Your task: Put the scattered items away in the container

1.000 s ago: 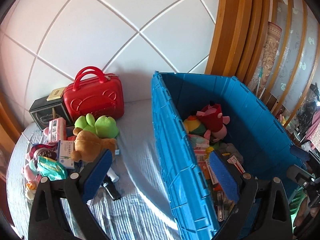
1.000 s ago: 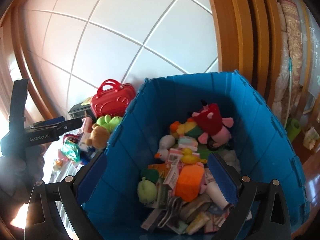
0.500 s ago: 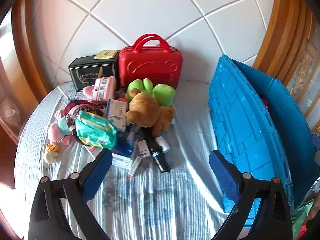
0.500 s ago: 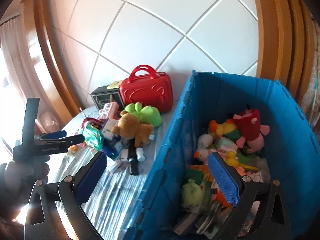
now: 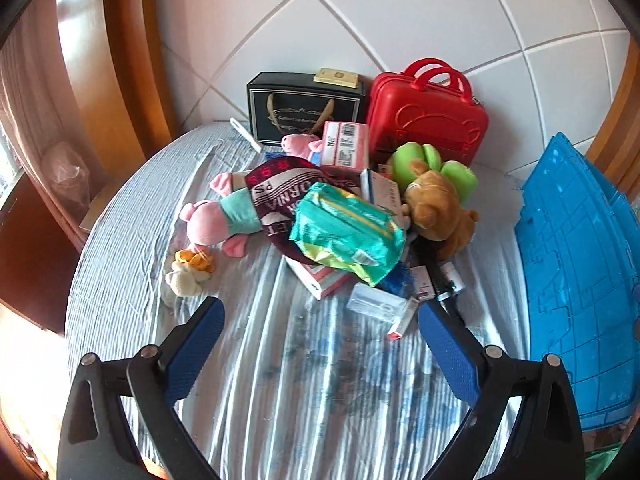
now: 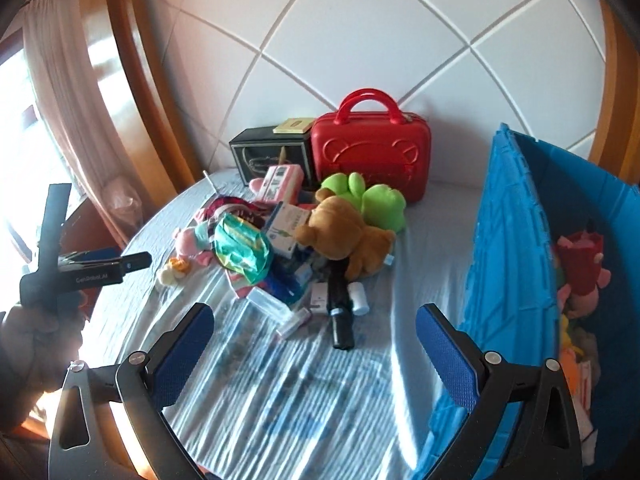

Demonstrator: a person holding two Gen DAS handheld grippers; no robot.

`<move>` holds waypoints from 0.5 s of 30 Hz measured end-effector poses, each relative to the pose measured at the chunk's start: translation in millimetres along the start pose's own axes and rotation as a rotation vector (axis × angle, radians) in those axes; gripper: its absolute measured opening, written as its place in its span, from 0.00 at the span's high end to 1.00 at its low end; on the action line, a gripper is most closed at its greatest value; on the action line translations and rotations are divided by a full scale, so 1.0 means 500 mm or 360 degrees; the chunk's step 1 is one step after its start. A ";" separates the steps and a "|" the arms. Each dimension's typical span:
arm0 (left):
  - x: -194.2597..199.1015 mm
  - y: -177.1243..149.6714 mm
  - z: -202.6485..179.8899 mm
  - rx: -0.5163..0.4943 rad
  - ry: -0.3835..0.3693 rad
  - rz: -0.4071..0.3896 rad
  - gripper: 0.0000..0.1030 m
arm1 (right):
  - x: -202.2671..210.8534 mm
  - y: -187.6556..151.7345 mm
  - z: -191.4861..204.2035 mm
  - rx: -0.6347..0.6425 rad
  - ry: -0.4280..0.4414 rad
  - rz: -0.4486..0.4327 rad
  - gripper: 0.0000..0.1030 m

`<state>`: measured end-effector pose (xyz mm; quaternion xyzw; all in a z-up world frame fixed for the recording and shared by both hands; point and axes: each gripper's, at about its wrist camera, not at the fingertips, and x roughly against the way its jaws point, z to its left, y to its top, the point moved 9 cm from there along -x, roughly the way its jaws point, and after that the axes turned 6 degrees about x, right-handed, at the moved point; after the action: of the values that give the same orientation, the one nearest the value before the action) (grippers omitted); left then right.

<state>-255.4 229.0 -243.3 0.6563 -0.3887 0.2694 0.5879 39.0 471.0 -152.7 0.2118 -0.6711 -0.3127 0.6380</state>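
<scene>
A pile of scattered items lies on a striped blue cloth (image 5: 304, 380): a pink pig plush (image 5: 218, 220), a teal wipes pack (image 5: 346, 232), a brown bear plush (image 5: 440, 210), a green frog plush (image 6: 368, 200), a black flashlight (image 6: 340, 312) and small boxes. The blue crate (image 6: 516, 280) stands at the right with toys inside. My left gripper (image 5: 320, 340) hovers open over the cloth in front of the pile, holding nothing. My right gripper (image 6: 314, 340) is also open and empty, just left of the crate wall.
A red case (image 5: 428, 116) and a black box (image 5: 304, 108) stand against the white tiled wall behind the pile. A small yellow-white plush (image 5: 188, 272) lies at the pile's left. Wooden frames flank the surface. A hand with the other gripper's handle (image 6: 84, 272) shows at left.
Both grippers have swung left, away from the crate's inside, and now face the pile on the cloth. Both stayed open and empty.
</scene>
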 end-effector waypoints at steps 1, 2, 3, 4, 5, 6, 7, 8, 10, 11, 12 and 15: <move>-0.007 0.001 0.018 0.0001 0.0012 0.0005 0.04 | -0.022 -0.002 0.015 0.0001 0.0004 0.0024 0.01; -0.015 0.002 0.037 0.0000 0.0019 0.0010 0.04 | -0.043 -0.005 0.028 0.0001 0.0009 0.0041 0.01; -0.024 0.003 0.059 -0.0001 0.0030 0.0016 0.04 | -0.065 -0.008 0.042 0.0005 0.0011 0.0057 0.01; -0.035 0.004 0.082 0.0000 0.0044 0.0023 0.04 | -0.088 -0.012 0.056 0.0011 0.0010 0.0075 0.01; -0.048 0.004 0.105 0.0002 0.0055 0.0033 0.04 | -0.114 -0.016 0.071 0.0017 0.0012 0.0096 0.01; -0.060 0.003 0.127 0.0003 0.0068 0.0042 0.04 | -0.140 -0.021 0.086 0.0025 0.0020 0.0113 0.01; -0.076 0.003 0.150 0.0001 0.0087 0.0051 0.04 | -0.169 -0.027 0.101 0.0035 0.0027 0.0136 0.01; -0.094 0.002 0.174 -0.0003 0.0104 0.0063 0.04 | -0.200 -0.035 0.114 0.0047 0.0024 0.0170 0.01; -0.133 -0.004 0.226 -0.0002 0.0146 0.0093 0.04 | -0.260 -0.051 0.138 0.0068 0.0013 0.0230 0.01; -0.155 -0.006 0.250 -0.0005 0.0167 0.0106 0.04 | -0.286 -0.056 0.145 0.0075 0.0006 0.0260 0.01; -0.178 -0.009 0.276 -0.0001 0.0179 0.0122 0.04 | -0.313 -0.062 0.155 0.0088 0.0000 0.0286 0.01; -0.249 -0.017 0.338 -0.0014 0.0204 0.0174 0.04 | -0.383 -0.081 0.179 0.0112 -0.0008 0.0349 0.01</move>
<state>-334.6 87.6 -376.5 0.6131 -0.3866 0.3407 0.5988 -35.7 586.1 -318.3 0.1586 -0.7023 -0.2179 0.6589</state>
